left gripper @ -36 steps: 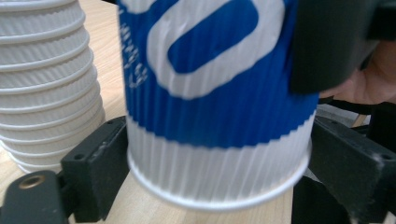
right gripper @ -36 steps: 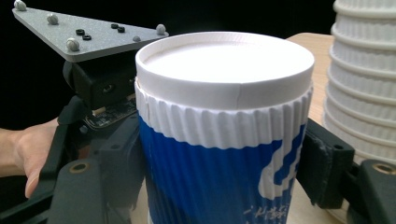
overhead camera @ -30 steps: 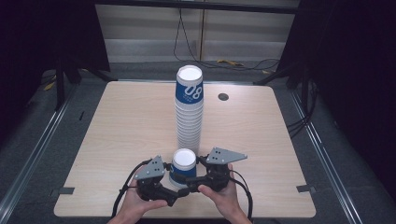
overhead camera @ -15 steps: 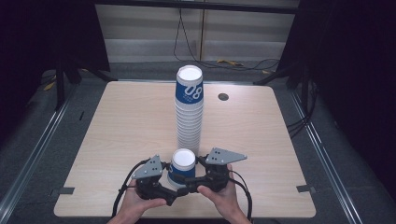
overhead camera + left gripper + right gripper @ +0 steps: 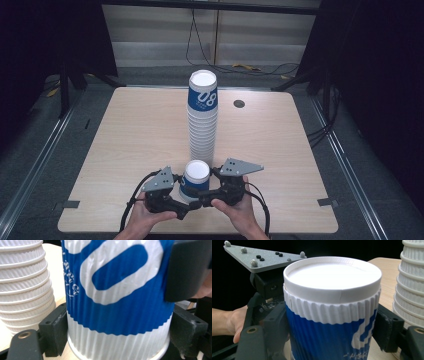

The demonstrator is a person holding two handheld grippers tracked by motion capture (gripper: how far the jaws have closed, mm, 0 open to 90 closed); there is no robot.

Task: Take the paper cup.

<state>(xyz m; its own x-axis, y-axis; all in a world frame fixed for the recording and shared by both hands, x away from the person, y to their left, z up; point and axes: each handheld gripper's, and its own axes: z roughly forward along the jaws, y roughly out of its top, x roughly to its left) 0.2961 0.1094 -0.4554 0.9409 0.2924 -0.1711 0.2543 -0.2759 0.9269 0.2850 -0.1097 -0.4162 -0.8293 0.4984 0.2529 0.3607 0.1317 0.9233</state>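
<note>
Down at the lower centre of the high view, a single blue-and-white ribbed paper cup is standing upright on the pale wooden bench, its white inside showing nothing in it. Just behind it, toward the middle of the frame, a tall stack of nested white ribbed paper cups is rising, topped by a blue cup with white numerals whose open mouth also looks empty.

The left gripper is coming in from the lower left, its fingers pressing against both sides of the cup's lower white band in the left gripper view. The right gripper is coming in from the lower right, its fingers clamping the same cup across its blue body, below the rim. Both pairs are spread just to the cup's width. A hand is holding each gripper at the bottom edge.
</note>
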